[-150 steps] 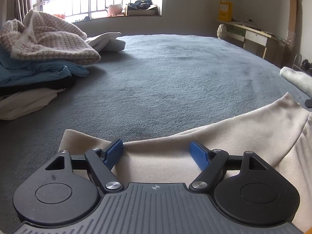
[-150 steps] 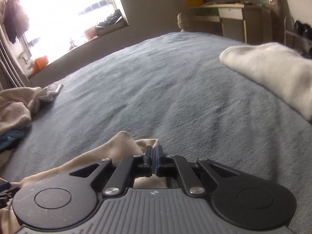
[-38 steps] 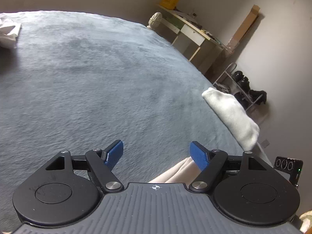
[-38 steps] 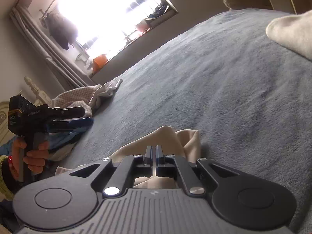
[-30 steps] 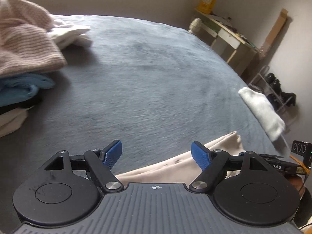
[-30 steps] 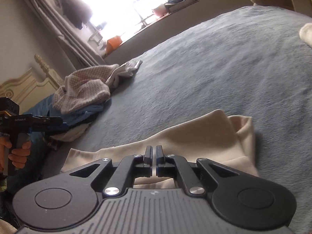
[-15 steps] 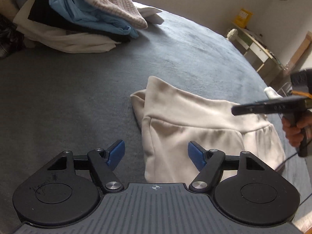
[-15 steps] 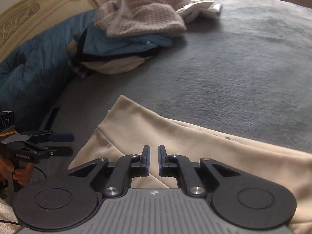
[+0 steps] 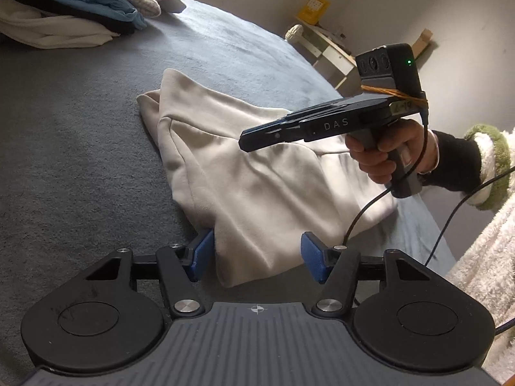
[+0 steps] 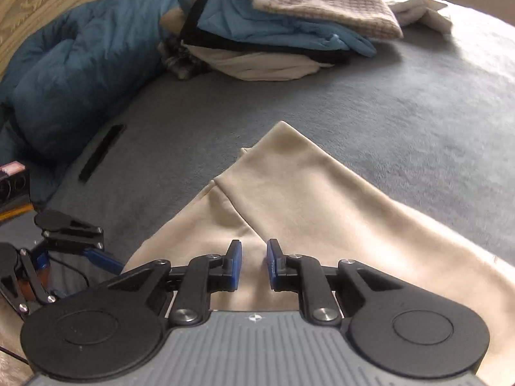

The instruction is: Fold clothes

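A cream garment (image 9: 257, 177) lies flat on the grey bed cover (image 9: 80, 160), partly folded over itself. My left gripper (image 9: 257, 257) is low at the garment's near corner. Its jaws are closing, with that corner between the blue pads (image 9: 201, 254), which do not press on it. In the left wrist view my right gripper (image 9: 244, 140) hovers over the middle of the garment, held by a hand (image 9: 376, 154). In its own view the right gripper (image 10: 254, 263) has its jaws opening, a narrow gap between the pads, above the cream garment (image 10: 305, 199) with nothing gripped.
A pile of clothes (image 10: 283, 22) sits at the far side of the bed, beside a blue duvet (image 10: 64, 74). A dark strip (image 10: 101, 151) lies on the cover. A desk (image 9: 325, 45) stands against the wall. A cable (image 9: 363, 212) hangs from the right gripper.
The left gripper dropped to the garment's near corner and its jaws narrowed. The right jaws, shut on the cloth a second ago, have parted and let it go.
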`<state>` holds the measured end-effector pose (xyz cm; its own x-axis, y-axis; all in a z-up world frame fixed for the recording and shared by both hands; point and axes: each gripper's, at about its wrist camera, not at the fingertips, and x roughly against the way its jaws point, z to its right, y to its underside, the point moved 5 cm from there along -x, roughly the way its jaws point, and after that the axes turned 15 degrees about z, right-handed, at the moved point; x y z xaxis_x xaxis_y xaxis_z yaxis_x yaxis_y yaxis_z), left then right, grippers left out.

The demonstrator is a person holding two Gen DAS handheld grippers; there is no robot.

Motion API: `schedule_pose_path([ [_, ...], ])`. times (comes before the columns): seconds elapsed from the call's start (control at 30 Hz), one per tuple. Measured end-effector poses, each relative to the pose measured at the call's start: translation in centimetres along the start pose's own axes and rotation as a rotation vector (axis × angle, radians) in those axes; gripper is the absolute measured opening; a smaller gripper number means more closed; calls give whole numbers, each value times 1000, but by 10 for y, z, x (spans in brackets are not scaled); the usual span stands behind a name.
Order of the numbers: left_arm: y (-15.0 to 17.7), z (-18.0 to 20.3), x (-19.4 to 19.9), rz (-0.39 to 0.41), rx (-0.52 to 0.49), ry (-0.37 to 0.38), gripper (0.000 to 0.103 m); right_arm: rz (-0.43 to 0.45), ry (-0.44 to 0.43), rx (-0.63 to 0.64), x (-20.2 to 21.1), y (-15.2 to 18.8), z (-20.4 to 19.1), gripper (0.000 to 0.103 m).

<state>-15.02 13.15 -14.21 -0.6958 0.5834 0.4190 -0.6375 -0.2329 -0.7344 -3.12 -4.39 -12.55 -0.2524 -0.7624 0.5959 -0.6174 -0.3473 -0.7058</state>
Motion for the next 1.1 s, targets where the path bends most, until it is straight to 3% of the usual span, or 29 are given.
schedule_pose_path([
  [0.17,8,-9,0,-28,-33,19,42,10,12,-43,-1,4,3,17],
  [0.3,23,-23,2,-107,-1,-4,41,9,21,-4,-4,6,-2,17],
  [0.53,9,-6,6,73,60,-43,45,10,-13,-21,-2,-8,-25,19],
  [0.63,5,4,-1,106,21,-66,47,-20,-72,-74,-6,-15,-44,44],
  [0.77,1,19,-5,144,-41,-88,47,-100,-52,-92,-23,-17,-65,44],
  [0.93,-2,39,-10,163,-219,-79,48,-187,17,-93,-46,-18,-74,44],
  [1.0,1,43,-12,162,-250,-70,50,-201,43,-57,-50,-15,-74,39],
  [1.03,2,44,-13,161,-260,-65,50,-197,56,-30,-50,-14,-74,19],
  [1.07,3,44,-12,162,-264,-61,50,-187,65,-14,-48,-13,-72,10],
  [1.1,4,41,-10,163,-257,-59,50,-177,71,-2,-45,-12,-70,9],
])
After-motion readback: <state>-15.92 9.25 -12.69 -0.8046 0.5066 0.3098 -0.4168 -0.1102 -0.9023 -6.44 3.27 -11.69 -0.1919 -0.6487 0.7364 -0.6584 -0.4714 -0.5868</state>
